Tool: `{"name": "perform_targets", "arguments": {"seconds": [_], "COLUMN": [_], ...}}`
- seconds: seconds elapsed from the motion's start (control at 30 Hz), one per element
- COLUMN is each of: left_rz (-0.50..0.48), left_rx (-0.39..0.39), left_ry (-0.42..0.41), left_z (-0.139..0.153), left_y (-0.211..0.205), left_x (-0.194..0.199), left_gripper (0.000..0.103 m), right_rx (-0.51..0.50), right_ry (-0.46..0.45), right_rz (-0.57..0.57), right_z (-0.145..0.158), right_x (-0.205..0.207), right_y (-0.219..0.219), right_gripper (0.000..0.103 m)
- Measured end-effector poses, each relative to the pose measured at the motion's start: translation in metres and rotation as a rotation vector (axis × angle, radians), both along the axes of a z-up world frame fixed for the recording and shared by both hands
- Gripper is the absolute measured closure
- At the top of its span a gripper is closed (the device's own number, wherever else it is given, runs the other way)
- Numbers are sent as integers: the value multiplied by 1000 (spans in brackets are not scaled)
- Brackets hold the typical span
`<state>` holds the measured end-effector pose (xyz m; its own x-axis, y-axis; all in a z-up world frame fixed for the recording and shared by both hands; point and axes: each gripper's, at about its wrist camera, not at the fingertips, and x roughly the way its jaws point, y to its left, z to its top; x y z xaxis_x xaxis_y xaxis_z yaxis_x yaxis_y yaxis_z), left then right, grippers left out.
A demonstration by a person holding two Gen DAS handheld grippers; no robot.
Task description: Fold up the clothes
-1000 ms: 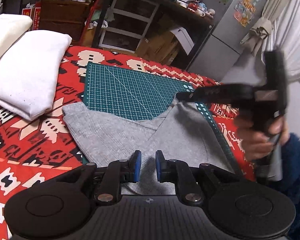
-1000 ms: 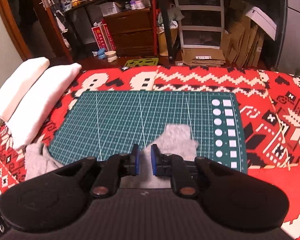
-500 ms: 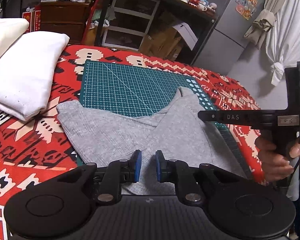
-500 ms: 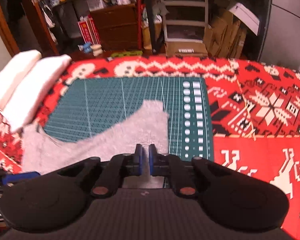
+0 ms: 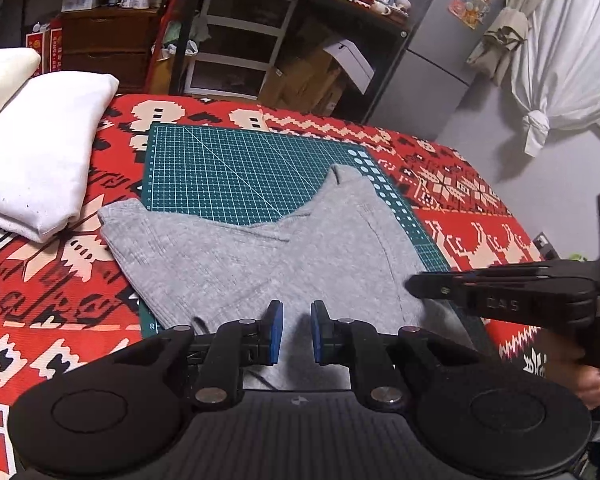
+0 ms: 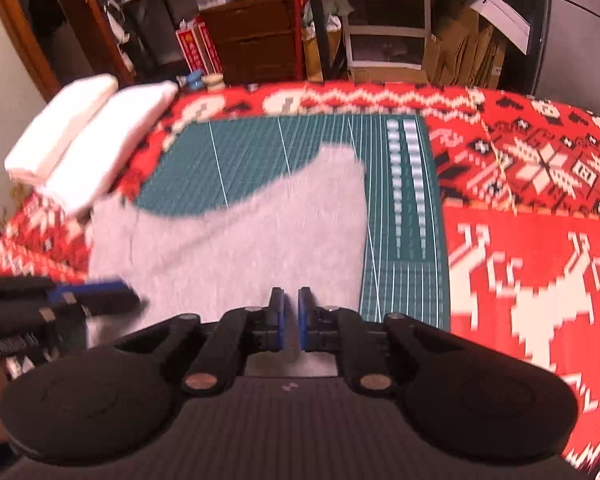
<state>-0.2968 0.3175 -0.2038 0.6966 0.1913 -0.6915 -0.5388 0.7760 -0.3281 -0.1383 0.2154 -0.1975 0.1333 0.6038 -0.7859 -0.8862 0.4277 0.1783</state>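
A grey garment lies spread flat, partly on a green cutting mat, with one corner pointing to the far right. In the right wrist view the grey garment looks blurred. My left gripper hovers over the garment's near edge, open, with nothing between its blue pads. My right gripper is over the garment's near right part, its jaws a slim gap apart with no cloth seen between them. From the left wrist view, the right gripper reaches in above the garment's right edge. At the left of the right wrist view is the left gripper.
A red patterned cloth covers the surface under the mat. Folded white fabric lies at the far left, also seen as white fabric. Shelves, drawers and boxes stand behind. A hand holds the right gripper.
The right gripper has drawn back from the garment's far corner toward the near edge and dropped lower, its jaws narrowing. More of the garment now lies flat. The left gripper stayed nearly still.
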Motion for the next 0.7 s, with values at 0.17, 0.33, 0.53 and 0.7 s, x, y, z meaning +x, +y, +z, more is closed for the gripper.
{"name": "perform_targets", "arguments": {"seconds": [0.17, 0.33, 0.53, 0.7], "left_rz": [-42, -54, -76, -93], "left_rx": [-32, -33, -58, -82], "left_ry": [-7, 8, -12, -4], "left_z": [-1, -4, -2, -5], "left_y": [-1, -5, -6, -7], "left_x": [-2, -2, -6, -2], "left_gripper": [90, 90, 90, 90], "right_rx": [10, 20, 29, 125], "right_ry": [-1, 13, -10, -87], "right_rz": [-11, -19, -11, 35], "right_z": [-5, -9, -5, 16], "right_x": [-12, -25, -41, -62], "right_y": [-30, -63, -88, -75], "right_gripper": [95, 95, 94, 93]}}
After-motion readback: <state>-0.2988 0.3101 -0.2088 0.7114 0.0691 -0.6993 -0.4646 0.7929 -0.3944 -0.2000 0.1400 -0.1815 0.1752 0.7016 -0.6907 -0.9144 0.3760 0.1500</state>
